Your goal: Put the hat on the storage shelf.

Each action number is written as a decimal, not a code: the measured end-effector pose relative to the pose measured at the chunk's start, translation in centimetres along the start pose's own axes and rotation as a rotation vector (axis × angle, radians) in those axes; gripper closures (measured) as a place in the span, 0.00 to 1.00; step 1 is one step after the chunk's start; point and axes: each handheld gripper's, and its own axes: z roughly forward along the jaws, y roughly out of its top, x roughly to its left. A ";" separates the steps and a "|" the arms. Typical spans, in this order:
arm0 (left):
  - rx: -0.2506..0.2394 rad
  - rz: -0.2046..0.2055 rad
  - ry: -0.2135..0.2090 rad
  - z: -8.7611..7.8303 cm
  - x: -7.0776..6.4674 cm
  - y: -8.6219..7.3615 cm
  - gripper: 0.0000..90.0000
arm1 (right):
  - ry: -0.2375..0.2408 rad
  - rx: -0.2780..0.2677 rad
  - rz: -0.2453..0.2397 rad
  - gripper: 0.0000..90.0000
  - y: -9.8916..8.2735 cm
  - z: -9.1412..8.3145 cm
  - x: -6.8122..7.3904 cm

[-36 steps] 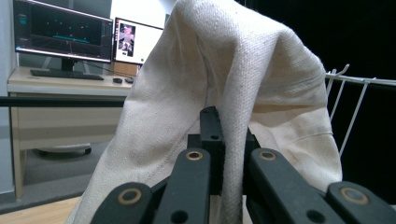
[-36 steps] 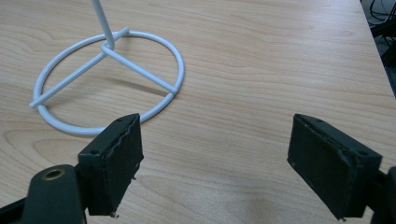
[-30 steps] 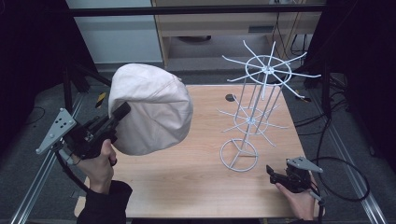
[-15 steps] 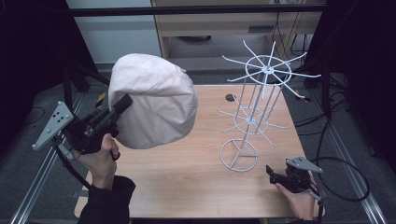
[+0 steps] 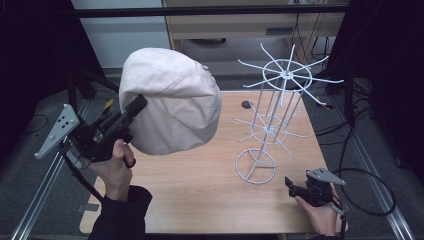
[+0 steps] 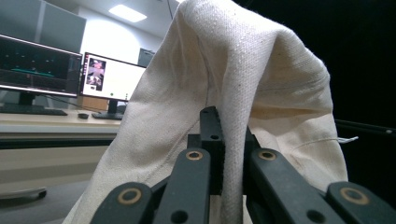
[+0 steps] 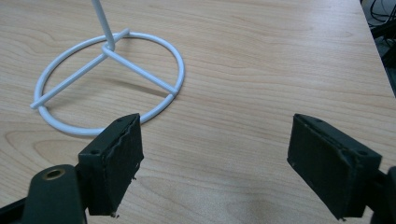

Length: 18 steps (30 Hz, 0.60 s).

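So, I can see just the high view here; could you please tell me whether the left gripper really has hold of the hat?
Observer: Yes. In the left gripper view, the left gripper has its jaws shut on a fold of the hat.
Operator: Thank you. And are the right gripper's jaws open?
Observer: Yes. The right gripper view shows the right gripper wide open, with bare table between the pads.
Operator: What lies ahead of it?
Observer: The ring base of the rack lies ahead, towards the left of that view, apart from the jaws.
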 end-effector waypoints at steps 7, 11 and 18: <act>-0.006 0.001 -0.011 0.6 -0.4 0.0 0.98 | 0.007 -0.002 0.007 0.20 0.0 -0.1 0.0; -0.010 -0.003 -0.012 0.9 -0.5 0.0 0.98 | 0.002 -0.004 -0.002 0.21 0.0 0.0 0.1; -0.015 -0.007 -0.035 1.7 -1.2 -0.1 0.98 | 0.003 -0.004 -0.001 0.21 0.0 0.0 0.1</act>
